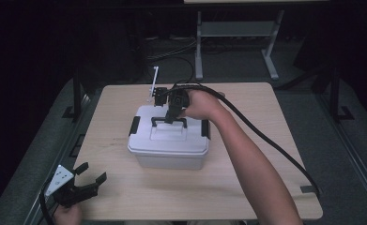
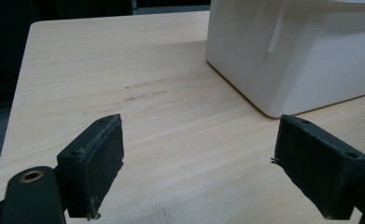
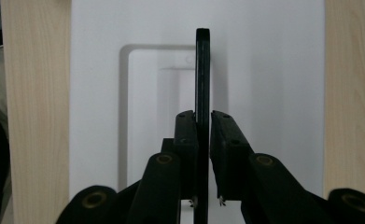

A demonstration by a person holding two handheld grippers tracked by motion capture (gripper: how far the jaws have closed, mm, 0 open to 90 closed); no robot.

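A white lidded box (image 1: 168, 145) stands in the middle of the wooden table (image 1: 247, 187). Its black handle (image 1: 169, 121) is swung up off the lid. My right gripper (image 1: 172, 117) reaches over the box from behind and is shut on that handle. In the right gripper view the thin handle (image 3: 202, 70) stands on edge between the two pads of the right gripper (image 3: 203, 135), above the white lid (image 3: 264, 93). My left gripper (image 1: 91, 174) rests open at the table's near left corner. Its jaws stand wide apart around the left gripper (image 2: 199, 158) midpoint, and the box (image 2: 287, 51) lies ahead to the right.
Black latches (image 1: 134, 125) sit on the box's left and right ends. A small white upright piece (image 1: 154, 82) stands at the table's far edge. The right gripper's cable (image 1: 265, 136) loops across the right side of the table. A metal stand is on the floor behind.
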